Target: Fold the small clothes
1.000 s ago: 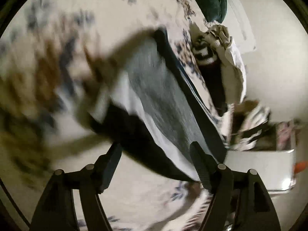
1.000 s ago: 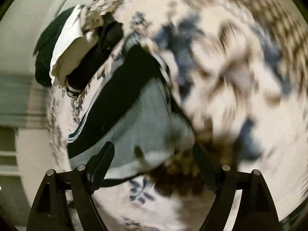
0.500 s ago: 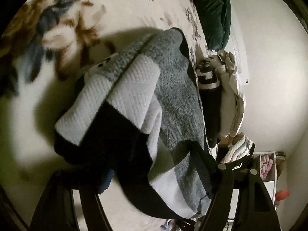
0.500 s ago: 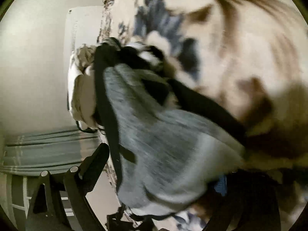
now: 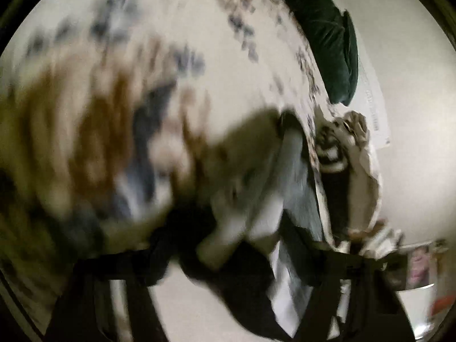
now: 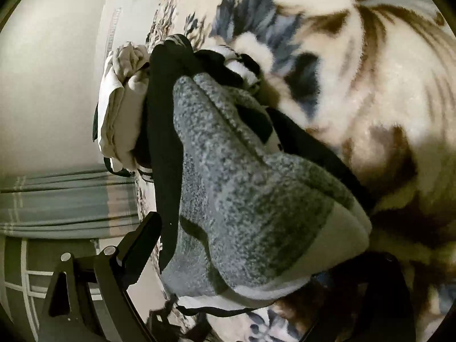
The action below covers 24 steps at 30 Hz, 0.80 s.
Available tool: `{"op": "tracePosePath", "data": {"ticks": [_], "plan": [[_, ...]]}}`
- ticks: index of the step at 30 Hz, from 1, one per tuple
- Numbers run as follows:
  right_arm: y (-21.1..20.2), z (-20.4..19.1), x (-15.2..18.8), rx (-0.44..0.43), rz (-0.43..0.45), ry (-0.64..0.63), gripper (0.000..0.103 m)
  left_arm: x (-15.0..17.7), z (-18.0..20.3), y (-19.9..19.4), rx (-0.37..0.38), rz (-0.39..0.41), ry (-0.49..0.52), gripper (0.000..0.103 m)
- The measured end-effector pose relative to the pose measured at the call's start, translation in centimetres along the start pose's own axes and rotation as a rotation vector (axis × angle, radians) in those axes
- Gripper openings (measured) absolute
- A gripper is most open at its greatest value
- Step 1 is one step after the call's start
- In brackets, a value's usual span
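Socks being gathered on a floral blanket [image 6: 370,57].

A grey knit sock [image 6: 242,199] is draped between the widely spread jaws of the right gripper [image 6: 256,285], seemingly supported rather than pinched. At about six o'clock in the blurred left view, the left gripper [image 5: 236,299] is closing, with sock fabric between its jaws, presumably for folding.

One grey knit garment [image 6: 242,199] with black and white bands lies on one floral blanket [image 6: 370,57]. One heap of crumpled clothes [image 6: 125,91] sits beyond it; its pieces cannot be counted. One dark green cushion [image 5: 322,42]. One striped curtain [image 6: 65,202].
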State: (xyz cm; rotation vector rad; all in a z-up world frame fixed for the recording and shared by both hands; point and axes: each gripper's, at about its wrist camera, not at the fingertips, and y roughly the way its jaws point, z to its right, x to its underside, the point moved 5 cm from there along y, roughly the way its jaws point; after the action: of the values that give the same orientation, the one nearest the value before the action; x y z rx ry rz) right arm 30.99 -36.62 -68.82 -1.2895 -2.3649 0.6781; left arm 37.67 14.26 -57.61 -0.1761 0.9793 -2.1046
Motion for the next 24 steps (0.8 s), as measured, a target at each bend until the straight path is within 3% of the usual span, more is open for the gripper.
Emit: {"op": "tracePosePath", "data": {"ticks": [3, 5, 7, 8, 11, 13, 14, 15, 18, 22, 24], "plan": [[-0.4, 0.2, -0.6, 0.020, 0.006, 0.006, 0.095, -1.7, -1.1, -0.4, -0.089, -0.051, 0.063, 0.029], [-0.3, -0.2, -1.0, 0.029, 0.004, 0.003, 0.095, -1.7, -0.8, -1.3, -0.079, -0.091, 0.065, 0.029], [-0.3, -0.6, -1.0, 0.057, -0.001, -0.024, 0.095, -0.6, 0.3, -2.3, -0.054, -0.119, 0.088, 0.040], [-0.2, -0.7, -1.0, 0.064, -0.007, -0.033, 0.095, 0.4, 0.2, -2.9, -0.016, -0.145, 0.078, 0.053], [0.5, -1.3, -1.0, 0.081, -0.020, -0.054, 0.095, 2.6, 1.9, -1.6, -0.012, -0.173, 0.114, 0.058], [0.8, -1.5, -1.0, 0.090, -0.022, -0.058, 0.095, 3.0, 2.1, 0.1, -0.112, -0.166, 0.228, 0.055], [0.8, -1.6, -1.0, 0.095, -0.020, -0.054, 0.095, 2.9, 2.0, 0.8, -0.149, -0.176, 0.271, 0.045], [1.1, -1.9, -1.2, 0.096, -0.021, -0.052, 0.095, 2.9, 2.0, 1.1, -0.174, -0.190, 0.314, 0.041], [1.4, -2.8, -1.7, 0.105, -0.023, -0.066, 0.095, 2.6, 2.6, 0.7, -0.241, -0.229, 0.552, 0.039], [1.5, -3.1, -2.4, 0.122, -0.022, -0.080, 0.095, 0.6, 2.4, 0.2, -0.455, -0.261, 0.880, 0.038], [1.0, -2.6, -2.2, 0.119, -0.025, -0.080, 0.095, -1.6, 1.9, -0.2, -0.504, -0.258, 0.885, 0.037]]}}
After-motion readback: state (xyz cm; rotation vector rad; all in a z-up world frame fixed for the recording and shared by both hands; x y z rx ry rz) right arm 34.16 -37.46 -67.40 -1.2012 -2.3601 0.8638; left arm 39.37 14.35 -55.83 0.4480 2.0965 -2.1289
